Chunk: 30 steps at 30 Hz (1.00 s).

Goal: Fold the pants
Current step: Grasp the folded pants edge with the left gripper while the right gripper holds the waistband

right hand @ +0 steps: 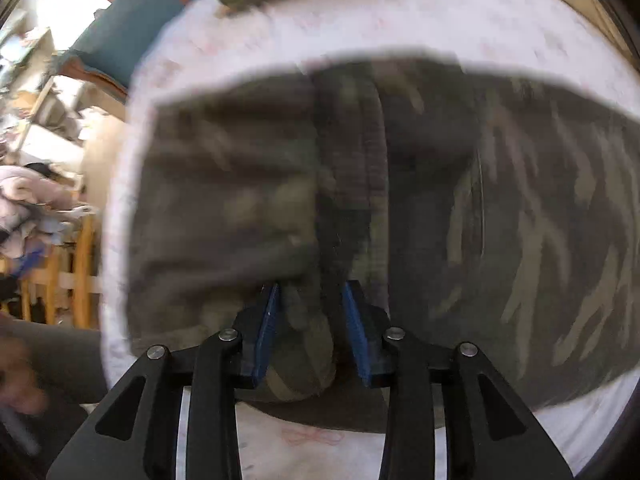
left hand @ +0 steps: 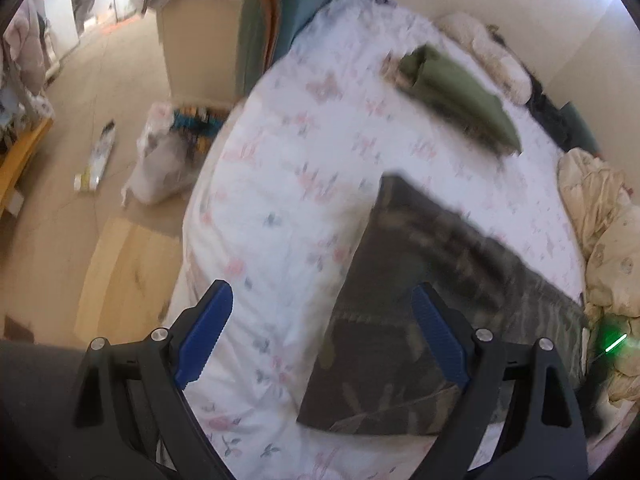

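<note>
Pinching a bunched fold of the camouflage pants (right hand: 360,208) between its blue pads, the right gripper (right hand: 310,332) sits at the near edge of the garment, its fingers drawn narrow around the cloth. The left gripper (left hand: 324,336) stands wide apart and holds nothing — one finger over the floral bed sheet (left hand: 288,152), the other over a corner of the pants. Those pants lie flat on the bed, and in the right wrist view a seam or layered edge runs across their middle, which suggests at least one fold is already made, though blur keeps this uncertain. Further fold-overs probably remain before the bundle is compact. Beyond them, near the wall, an olive-green garment (left hand: 456,96) lies folded — likely finished work — with cream bedding (left hand: 600,240) heaped at the far side.
</note>
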Available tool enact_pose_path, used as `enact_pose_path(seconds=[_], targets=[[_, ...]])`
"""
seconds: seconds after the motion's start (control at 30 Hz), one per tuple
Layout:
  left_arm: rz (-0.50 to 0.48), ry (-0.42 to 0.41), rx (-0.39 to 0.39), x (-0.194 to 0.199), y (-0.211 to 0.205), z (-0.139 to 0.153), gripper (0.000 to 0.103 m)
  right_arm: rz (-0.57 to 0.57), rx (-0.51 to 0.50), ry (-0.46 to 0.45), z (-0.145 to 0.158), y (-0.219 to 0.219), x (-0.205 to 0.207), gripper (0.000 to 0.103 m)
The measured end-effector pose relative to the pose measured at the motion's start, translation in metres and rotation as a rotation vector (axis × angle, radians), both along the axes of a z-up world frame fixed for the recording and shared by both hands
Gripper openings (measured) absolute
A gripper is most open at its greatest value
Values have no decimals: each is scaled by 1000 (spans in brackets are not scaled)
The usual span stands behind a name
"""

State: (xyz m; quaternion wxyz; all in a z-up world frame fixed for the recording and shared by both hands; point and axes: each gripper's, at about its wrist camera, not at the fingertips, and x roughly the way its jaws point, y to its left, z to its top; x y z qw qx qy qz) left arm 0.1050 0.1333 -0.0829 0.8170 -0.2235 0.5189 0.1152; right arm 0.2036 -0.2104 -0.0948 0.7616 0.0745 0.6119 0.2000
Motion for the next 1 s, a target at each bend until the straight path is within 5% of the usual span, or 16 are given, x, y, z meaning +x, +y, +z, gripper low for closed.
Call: enact_pose_path(seconds=[0.13,0.2,0.33,0.53,0.63,0.67,0.7,0.8,0.87,1.0], targets=[[-3,164,-94,-10,-4,-52,88,198,-7,-125,65,30,55,75],[11,198,-130,-18,-6,-70,87,318,-13,-152,83,62,87,75],[-56,205,-136,-19,-21,-84,86,481,-20,-69,68,134,137,55],[-133,213,-180,-5,-30,-98,54,600,-143,-1,12,210,151,54],[-158,217,-175,-4,-34,-99,45,665,-178,28,-7,226,147,11],[-174,218,-200,-3,-36,-100,25,678,-173,27,-7,228,146,4],[-185,226,-208,-3,-38,-101,14,700,-176,2,-4,230,143,3],[-217,240,-184,-3,-44,-100,7,646,-153,-108,20,224,155,2],[-232,240,-177,-2,-45,-98,6,608,-89,-85,29,216,171,1],[-214,258,-169,-1,-45,-98,10,626,-210,-86,-1,227,175,2]])
